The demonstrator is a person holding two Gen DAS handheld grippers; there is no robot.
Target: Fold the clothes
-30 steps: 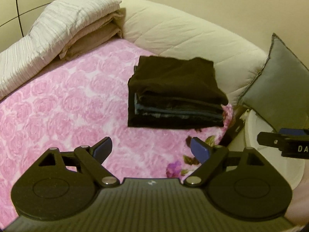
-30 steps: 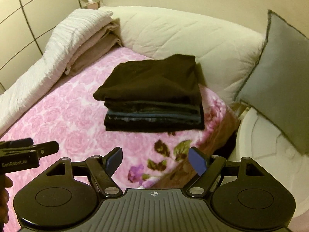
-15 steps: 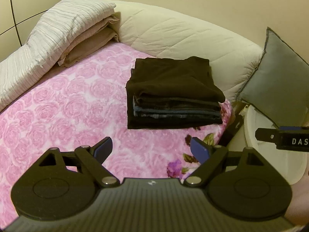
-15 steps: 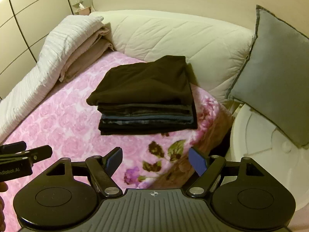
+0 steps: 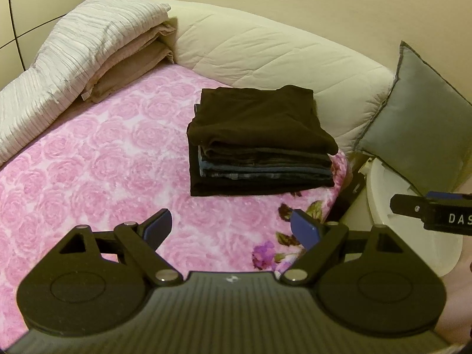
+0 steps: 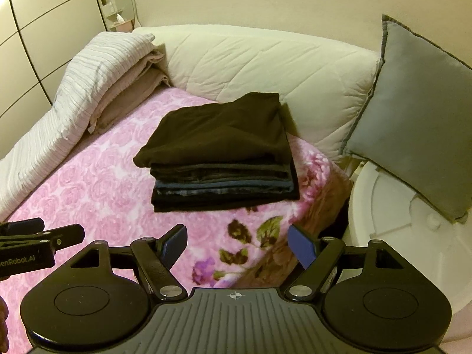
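A neat stack of folded dark clothes lies on the pink rose-patterned blanket, close to the bed's right edge. A brown-black garment tops the stack, with blue and black layers under it. My left gripper hovers open in front of the stack, well short of it, with nothing between its blue pads. My right gripper is also open and empty, held back from the stack near the blanket's flowered corner. Each gripper shows at the edge of the other's view.
A cream quilted headboard cushion runs behind the stack. Folded white and beige bedding lies at the back left. A grey pillow leans at the right above a white round object beside the bed. Wardrobe panels stand at the left.
Both grippers have drawn back and risen a little from the stack, so more of the headboard and wall shows. The stack has not moved and both grippers stay open.
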